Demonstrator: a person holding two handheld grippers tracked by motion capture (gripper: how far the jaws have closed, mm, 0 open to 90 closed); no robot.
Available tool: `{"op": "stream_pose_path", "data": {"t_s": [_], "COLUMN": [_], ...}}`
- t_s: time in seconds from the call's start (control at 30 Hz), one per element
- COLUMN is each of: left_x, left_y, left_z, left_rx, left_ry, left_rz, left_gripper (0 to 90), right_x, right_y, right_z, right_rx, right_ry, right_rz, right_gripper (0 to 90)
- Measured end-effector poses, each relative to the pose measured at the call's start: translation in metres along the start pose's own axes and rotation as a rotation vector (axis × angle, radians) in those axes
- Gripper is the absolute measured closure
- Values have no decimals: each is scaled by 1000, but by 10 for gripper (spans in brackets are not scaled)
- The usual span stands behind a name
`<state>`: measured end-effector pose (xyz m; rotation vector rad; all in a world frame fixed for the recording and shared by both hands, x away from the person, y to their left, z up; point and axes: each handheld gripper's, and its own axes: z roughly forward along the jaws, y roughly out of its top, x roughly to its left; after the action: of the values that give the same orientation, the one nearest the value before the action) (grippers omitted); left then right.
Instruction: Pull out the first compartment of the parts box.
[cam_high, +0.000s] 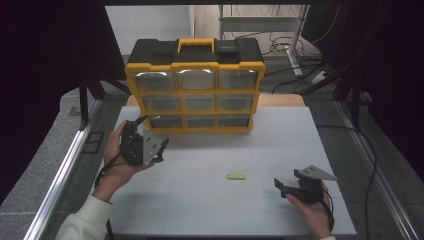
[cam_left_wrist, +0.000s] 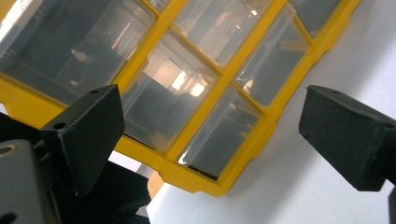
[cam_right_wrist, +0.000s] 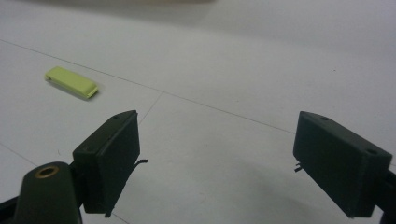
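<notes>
A yellow and black organizer (cam_high: 195, 95) with clear drawers stands upright at the back of the white table (cam_high: 215, 210). My left gripper (cam_high: 148, 134) is held up just off its lower left corner, open and empty. In the left gripper view its jaws stand wide apart (cam_left_wrist: 212, 107) and face the lower drawers (cam_left_wrist: 168, 93). A small yellow-green flat piece (cam_high: 235, 176) lies on the table in front. My right gripper (cam_high: 289, 178) rests low to that piece's right, open, pointing toward it. The piece (cam_right_wrist: 71, 81) lies ahead and to the left of the right gripper (cam_right_wrist: 219, 126).
Metal rails run along both sides of the table. Dark curtains stand to the left and right. Cables and a metal frame lie on the floor behind the organizer. A brown board edge (cam_high: 280, 100) shows beside the organizer.
</notes>
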<state>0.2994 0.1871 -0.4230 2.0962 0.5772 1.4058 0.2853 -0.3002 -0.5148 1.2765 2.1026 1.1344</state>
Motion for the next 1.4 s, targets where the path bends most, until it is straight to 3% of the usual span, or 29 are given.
{"op": "stream_pose_path", "data": {"t_s": [1.4], "left_x": [29], "left_y": [15], "left_z": [20], "left_rx": [10], "left_ry": [40], "left_rz": [11], "left_gripper": [75], "right_x": [-1], "right_y": [0], "right_z": [0], "right_rx": [4], "right_ry": [-7], "right_rz": [4], "right_gripper": [150]}}
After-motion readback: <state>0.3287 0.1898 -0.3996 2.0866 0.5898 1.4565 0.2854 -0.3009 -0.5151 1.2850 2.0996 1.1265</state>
